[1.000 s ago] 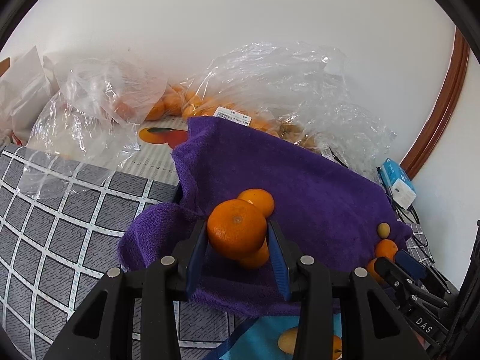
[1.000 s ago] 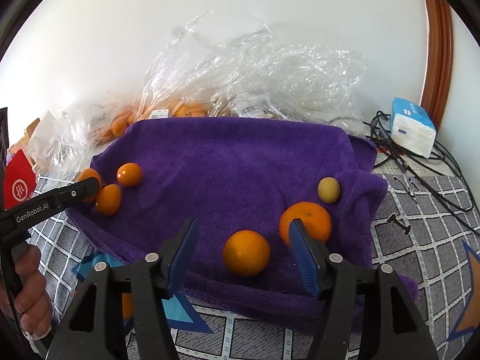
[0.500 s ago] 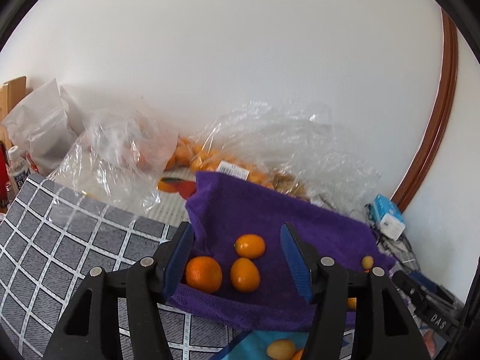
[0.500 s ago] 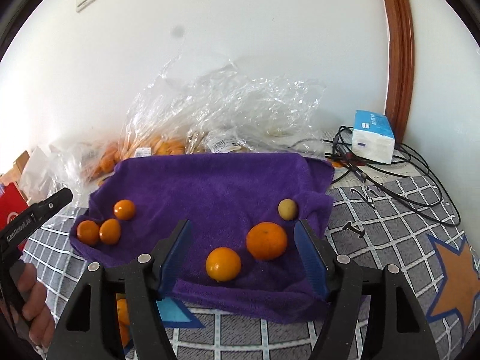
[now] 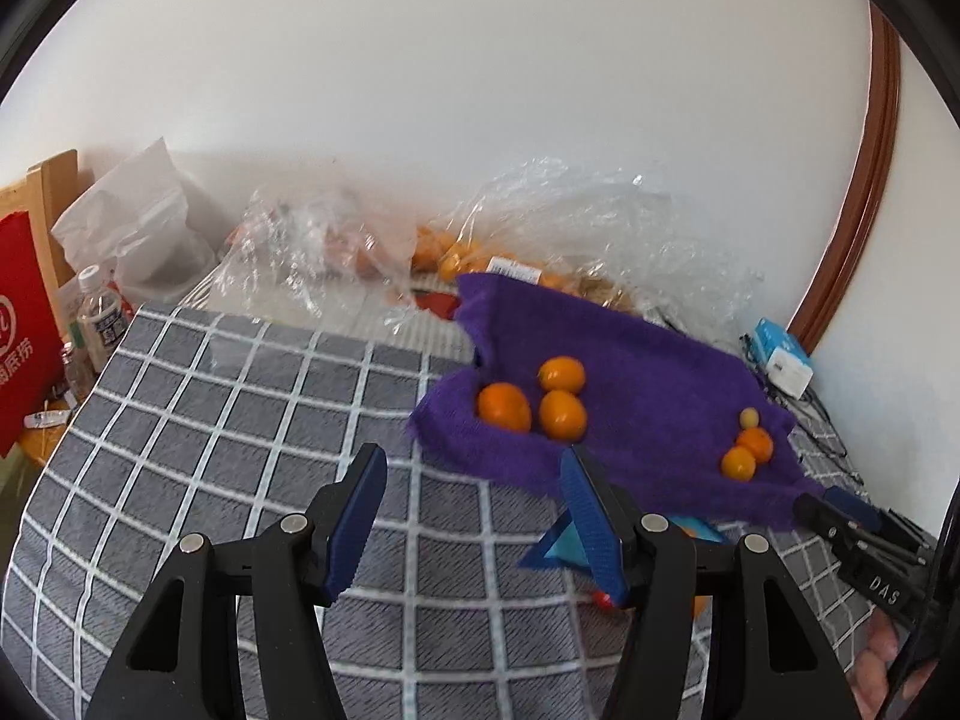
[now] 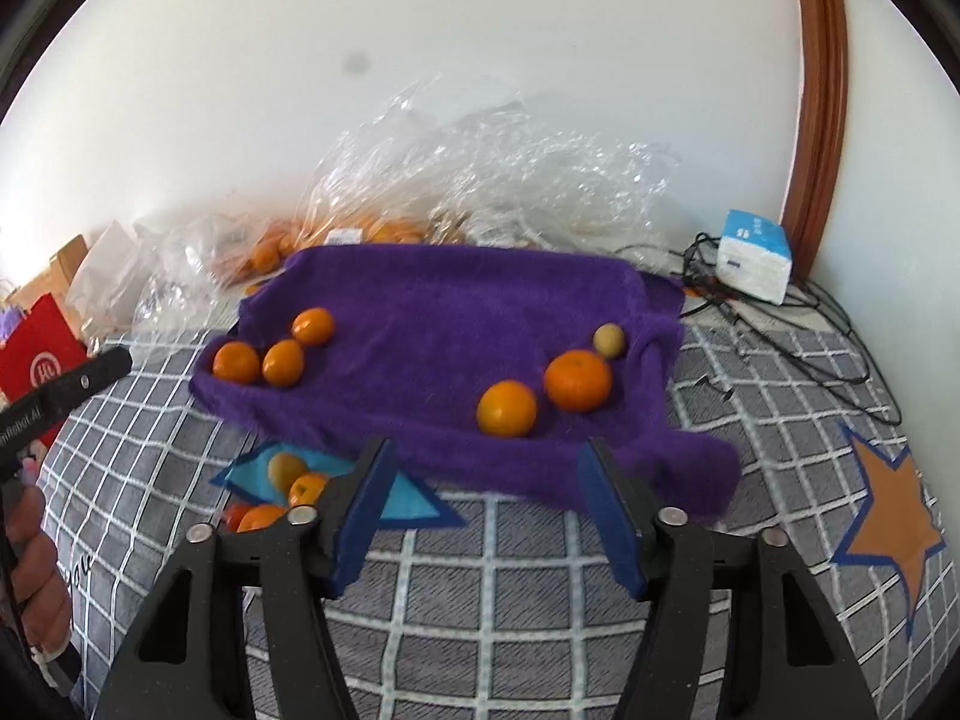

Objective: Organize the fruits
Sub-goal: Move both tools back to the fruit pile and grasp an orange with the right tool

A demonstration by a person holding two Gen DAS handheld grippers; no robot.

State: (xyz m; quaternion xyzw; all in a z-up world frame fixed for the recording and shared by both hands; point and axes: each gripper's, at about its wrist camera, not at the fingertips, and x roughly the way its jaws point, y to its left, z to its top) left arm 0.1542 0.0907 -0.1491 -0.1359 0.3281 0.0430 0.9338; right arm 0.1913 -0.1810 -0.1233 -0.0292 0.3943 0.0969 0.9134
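Observation:
A purple towel (image 5: 654, 384) (image 6: 444, 300) lies on the grey checked cloth. Three oranges (image 5: 504, 407) (image 6: 282, 362) sit grouped at its left end. Two oranges (image 6: 509, 408) (image 5: 747, 453) and a small yellow fruit (image 6: 609, 339) sit at its right end. Several loose fruits (image 6: 288, 483) lie on a blue patch in front of the towel. My left gripper (image 5: 471, 516) is open and empty, pulled back over the cloth. My right gripper (image 6: 489, 510) is open and empty, just in front of the towel's near edge.
Clear plastic bags (image 6: 480, 180) holding more oranges lie against the wall behind the towel. A blue-white box (image 6: 753, 255) and black cables (image 6: 780, 324) lie at the right. A red bag (image 5: 24, 330) and bottles (image 5: 99, 318) stand at the left edge.
My left gripper let go of an orange beside two others on the towel, opened, and drew back and up. My right gripper also pulled back from the towel, staying open.

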